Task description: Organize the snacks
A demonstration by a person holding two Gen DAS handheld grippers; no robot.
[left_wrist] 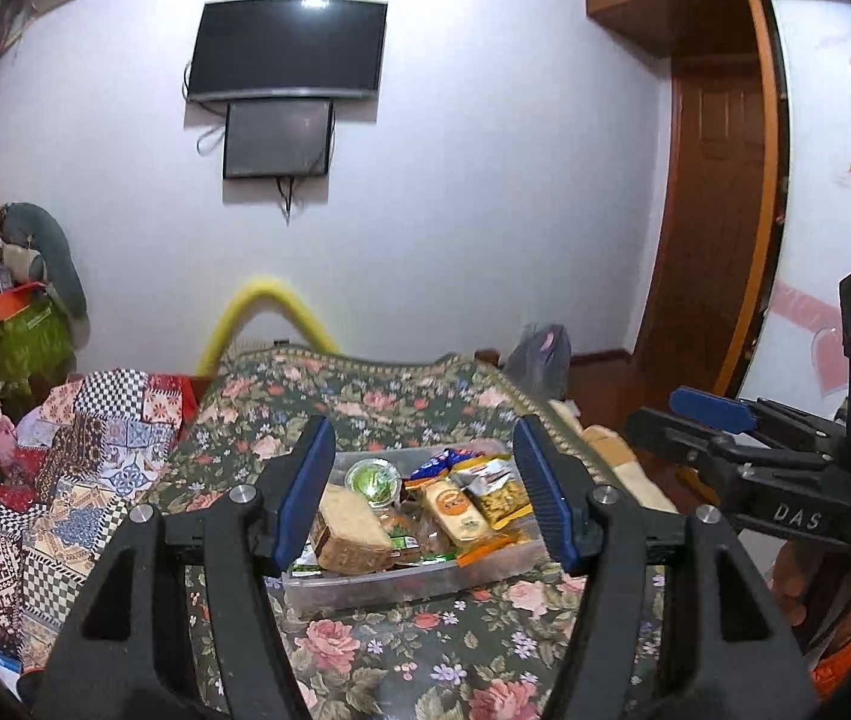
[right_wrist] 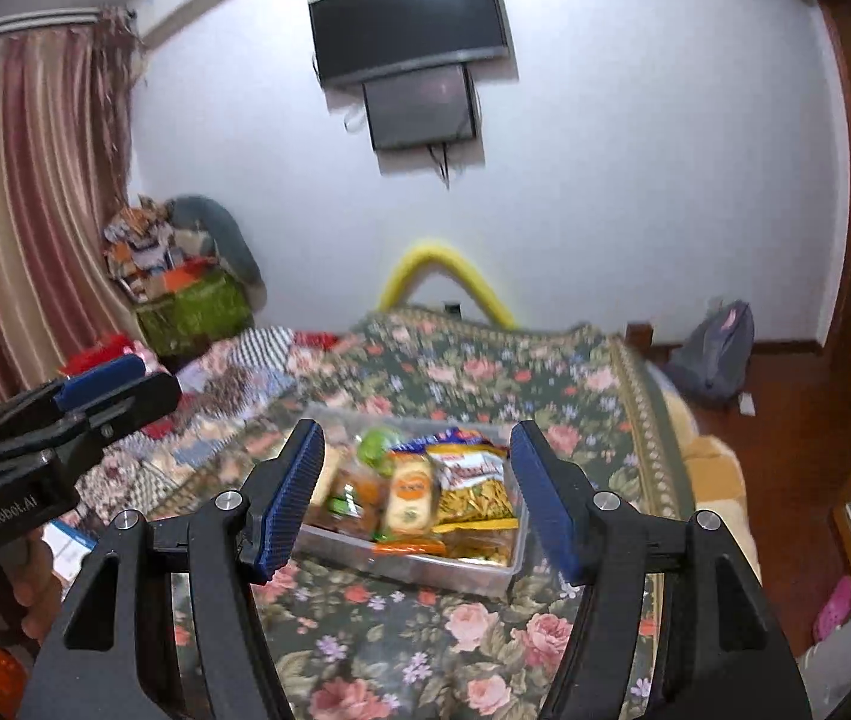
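A clear plastic bin [left_wrist: 401,585] full of snack packs rests on the floral bedspread [left_wrist: 425,648]. Inside it I see a tan wedge-shaped pack [left_wrist: 347,534], a green-lidded cup [left_wrist: 372,477], a yellow-orange pack [left_wrist: 455,510], a noodle-snack bag [left_wrist: 497,492] and a blue packet [left_wrist: 443,459]. My left gripper [left_wrist: 422,426] hangs open above and short of the bin, holding nothing. In the right wrist view the bin [right_wrist: 425,564] lies under my right gripper [right_wrist: 416,426], which is likewise open with nothing in it. The yellow chips bag [right_wrist: 473,486] is blurred. Each gripper shows in the other's view, the right gripper [left_wrist: 707,414] and the left gripper [right_wrist: 107,378].
A patchwork quilt [left_wrist: 83,480] covers the bed's left side. A yellow foam arch [left_wrist: 269,300] stands at the bed's far end under two wall screens [left_wrist: 287,48]. A grey backpack [right_wrist: 719,354] sits on the wooden floor at right. A green bag of clutter [left_wrist: 11,336] fills the left corner.
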